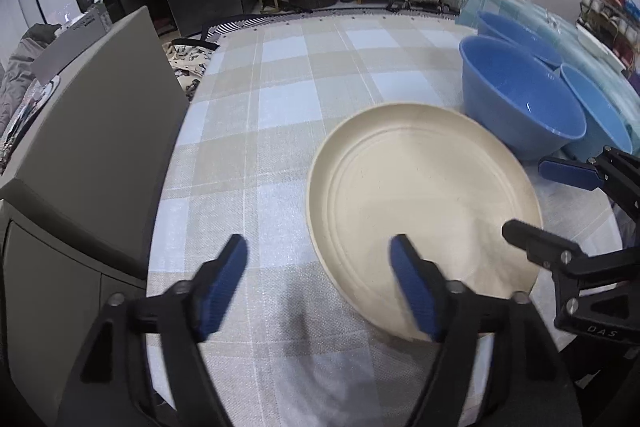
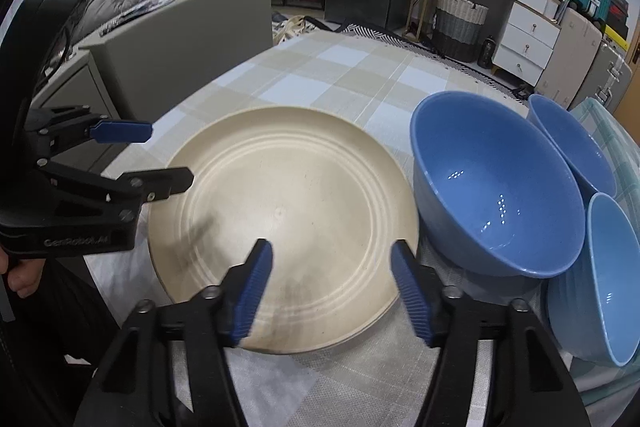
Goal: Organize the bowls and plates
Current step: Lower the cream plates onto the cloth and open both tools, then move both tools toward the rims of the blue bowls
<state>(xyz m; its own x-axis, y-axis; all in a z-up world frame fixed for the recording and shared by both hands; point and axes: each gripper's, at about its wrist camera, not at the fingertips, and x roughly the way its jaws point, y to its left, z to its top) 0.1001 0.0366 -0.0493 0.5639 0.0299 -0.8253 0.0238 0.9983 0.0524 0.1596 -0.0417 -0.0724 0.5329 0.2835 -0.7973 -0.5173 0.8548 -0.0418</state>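
Table (image 1: 280,99): covered in a checked beige, white and pale blue cloth; carries all the dishes.
Grey cabinet (image 1: 92,131): just beside the table's left edge in the left wrist view.
Cream plate (image 2: 288,219): flat on the cloth near the front edge, ringed with concentric ridges, empty; right rim touching or just beside the big blue bowl.
Big blue bowl (image 2: 492,187): tilted, mouth turned toward the plate, leaning among the other bowls.
Second blue bowl (image 2: 568,143): behind the big one, also tilted.
Pale blue bowl (image 2: 600,283): nearest on the right, on its side, pressed against the big bowl.
Left gripper (image 1: 318,287): jaws spread wide, nothing between the pads; right finger over the plate's near left rim, left finger over bare cloth.
Right gripper (image 2: 332,291): jaws likewise apart, hanging above the plate's near edge, gripping nothing.
Hand (image 2: 20,277): partly visible at the left edge of the right wrist view, below the left gripper's body.
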